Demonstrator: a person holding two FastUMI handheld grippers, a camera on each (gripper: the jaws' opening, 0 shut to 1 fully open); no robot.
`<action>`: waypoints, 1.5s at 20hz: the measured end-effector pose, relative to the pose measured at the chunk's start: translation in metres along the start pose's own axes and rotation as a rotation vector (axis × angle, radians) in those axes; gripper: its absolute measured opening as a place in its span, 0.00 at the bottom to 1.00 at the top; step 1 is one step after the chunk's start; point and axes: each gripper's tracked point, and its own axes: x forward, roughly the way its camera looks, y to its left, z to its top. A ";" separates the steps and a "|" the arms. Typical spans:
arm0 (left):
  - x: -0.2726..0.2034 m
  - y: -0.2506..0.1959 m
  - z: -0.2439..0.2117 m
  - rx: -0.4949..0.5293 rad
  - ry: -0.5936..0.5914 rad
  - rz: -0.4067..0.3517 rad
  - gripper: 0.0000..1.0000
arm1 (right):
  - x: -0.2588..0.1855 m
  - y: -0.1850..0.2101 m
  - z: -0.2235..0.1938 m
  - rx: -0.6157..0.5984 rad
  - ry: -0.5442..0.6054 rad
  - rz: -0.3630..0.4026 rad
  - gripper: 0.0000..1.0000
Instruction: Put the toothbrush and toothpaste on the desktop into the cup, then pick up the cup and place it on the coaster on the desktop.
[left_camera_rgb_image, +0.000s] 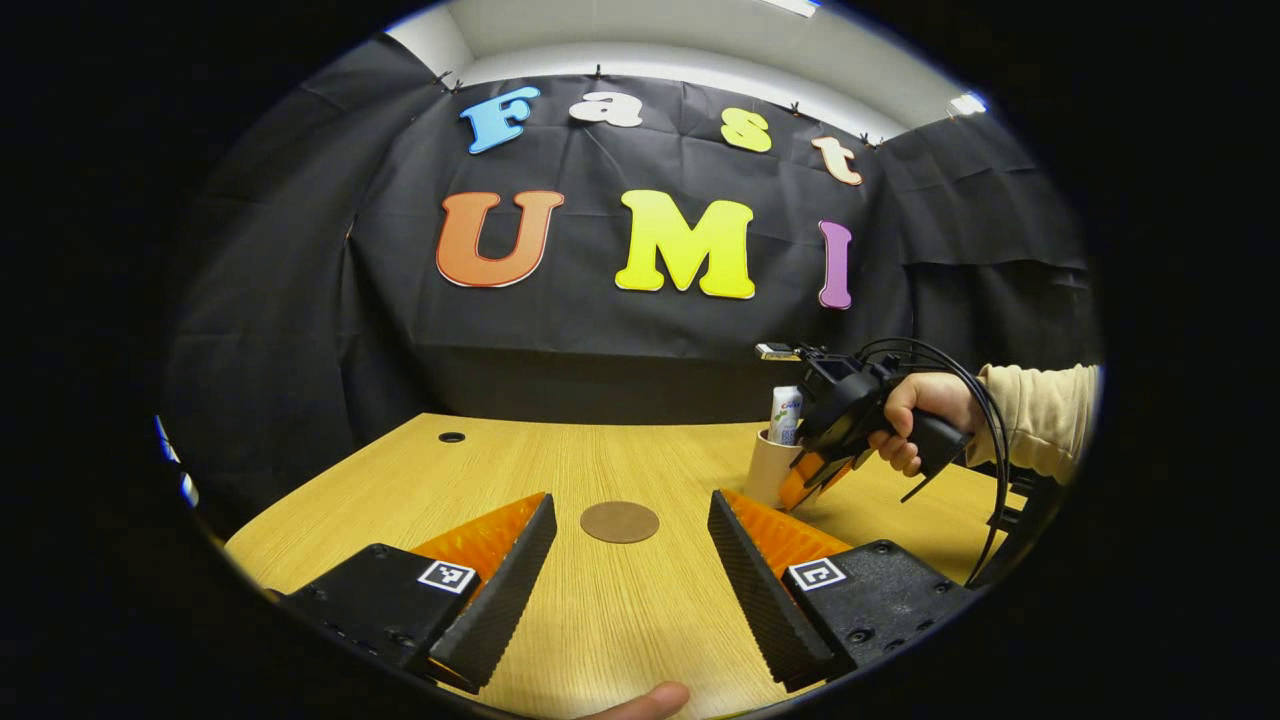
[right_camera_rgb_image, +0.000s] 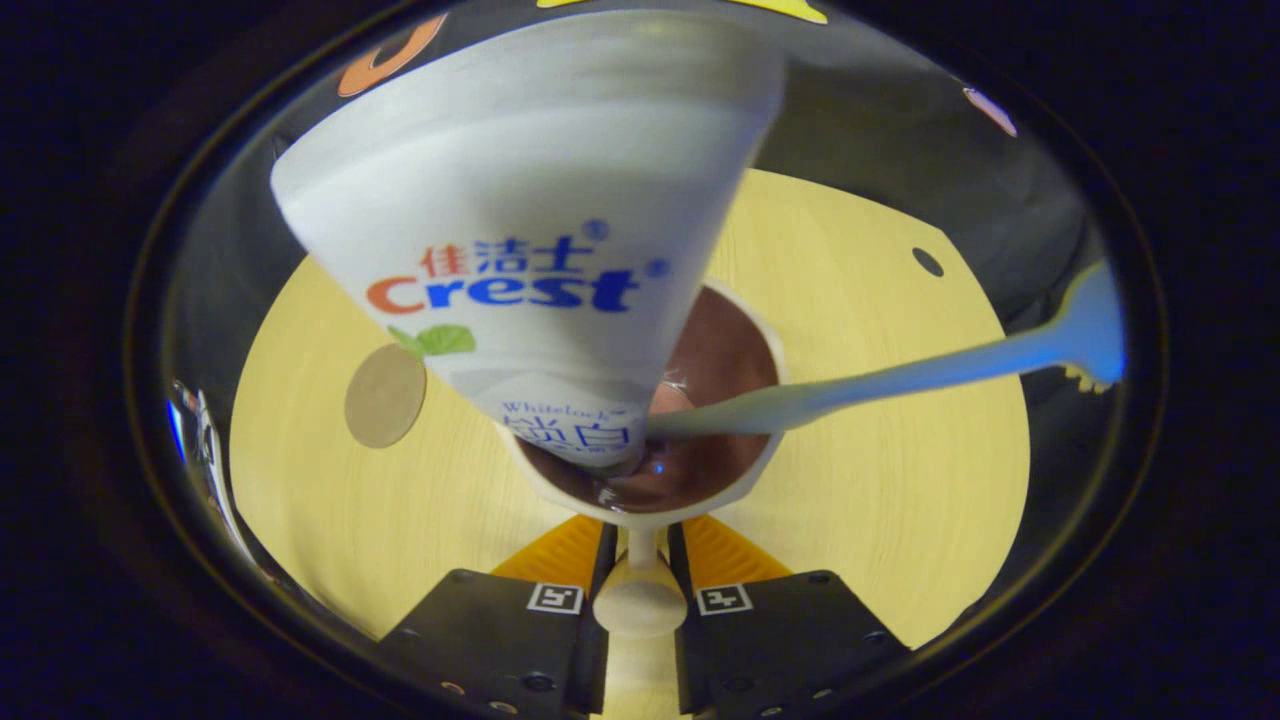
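Wooden desk (left_camera_rgb_image: 600, 610): one cup (right_camera_rgb_image: 650, 500), one toothpaste (right_camera_rgb_image: 530, 230), one toothbrush (right_camera_rgb_image: 900, 375), one coaster (left_camera_rgb_image: 620, 522).

a recording booth — black cloth wall (left_camera_rgb_image: 620, 330) behind a bare wooden desk (left_camera_rgb_image: 560, 470)

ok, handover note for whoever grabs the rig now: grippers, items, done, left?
Right gripper: shut on the cup's handle; in the left gripper view a hand holds it at the cup.
Left gripper: open, holds nothing, low over the desk, aimed at the coaster.
Toothpaste and toothbrush: both in the cup.
Cup: to the right of the coaster, not on it; lifted or not, cannot tell.
Done: both items loaded, handle gripped.
Left: carry the cup to the coaster, set it down, release.
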 end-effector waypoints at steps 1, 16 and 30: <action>-0.003 0.000 0.000 0.000 -0.005 0.001 0.98 | -0.004 0.003 0.002 -0.010 -0.012 0.009 0.25; -0.045 0.044 -0.014 0.044 -0.017 0.081 0.98 | 0.000 0.159 0.009 -0.238 -0.012 0.090 0.25; -0.045 0.061 -0.025 -0.024 0.020 0.119 0.98 | 0.003 0.171 0.008 -0.270 0.011 0.122 0.24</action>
